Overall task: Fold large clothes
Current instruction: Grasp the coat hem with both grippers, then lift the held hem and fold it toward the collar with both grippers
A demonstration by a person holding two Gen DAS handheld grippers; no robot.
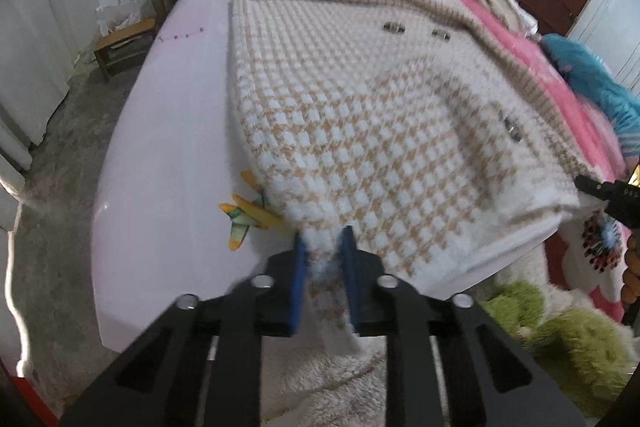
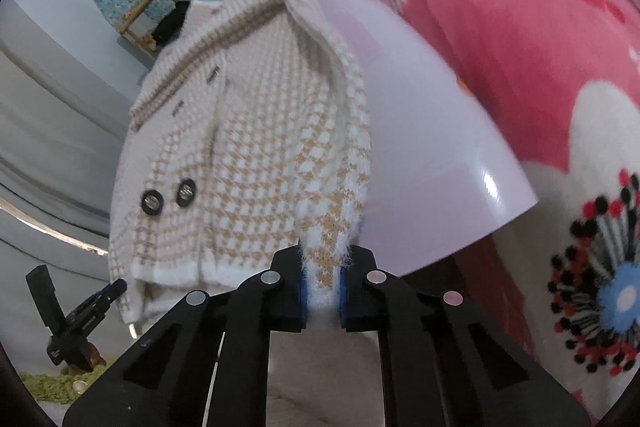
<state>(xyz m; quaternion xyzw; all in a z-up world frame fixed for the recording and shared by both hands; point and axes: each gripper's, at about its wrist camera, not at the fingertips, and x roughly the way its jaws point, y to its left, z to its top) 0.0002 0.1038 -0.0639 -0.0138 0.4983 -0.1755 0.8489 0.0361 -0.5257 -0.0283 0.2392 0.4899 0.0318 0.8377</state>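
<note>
Both grippers are clenched on the hem of the houndstooth coat (image 1: 360, 99), the left gripper (image 1: 325, 247) at one corner and the right gripper (image 2: 323, 267) at the other, at the surface's (image 1: 176, 131) near edge, likely to fold it upward.

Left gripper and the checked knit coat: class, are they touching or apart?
Touching. The left wrist view shows the left gripper with its jaws closed on the fluffy white hem of the checked knit coat.
</note>
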